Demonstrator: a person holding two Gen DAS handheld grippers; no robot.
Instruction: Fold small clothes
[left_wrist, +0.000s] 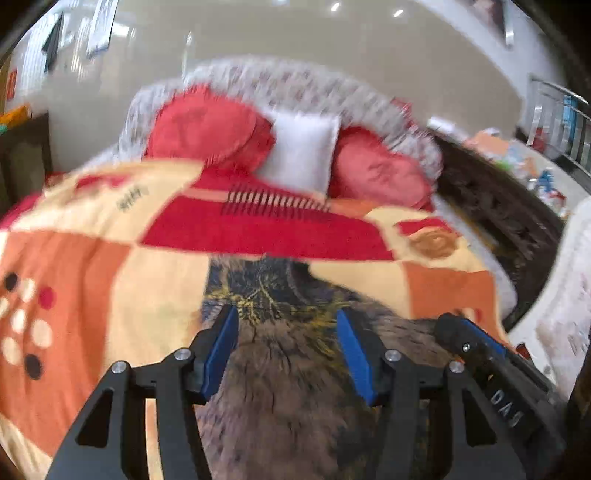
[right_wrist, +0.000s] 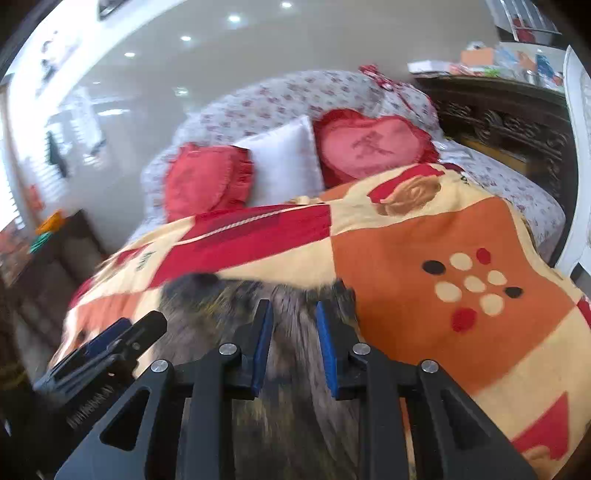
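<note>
Left wrist view: both claws are hovering over a dark garment (left_wrist: 295, 369) on the bed (left_wrist: 92, 277).
The left claw (left_wrist: 286, 328) is standing apart; the right claw (right_wrist: 294, 321) is showing a narrow gap, gripping nothing.

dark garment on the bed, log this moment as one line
garment: dark patterned cloth flat on blanket | left gripper: open above it | right gripper: jaws apart, gripping nothing

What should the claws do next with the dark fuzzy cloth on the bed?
Probably lower both claws to the cloth's edge and pinch it. The left claw is open above it and the right claw has a small gap, with nothing gripped. The cloth lies on the blanket, not yet folded.
</note>
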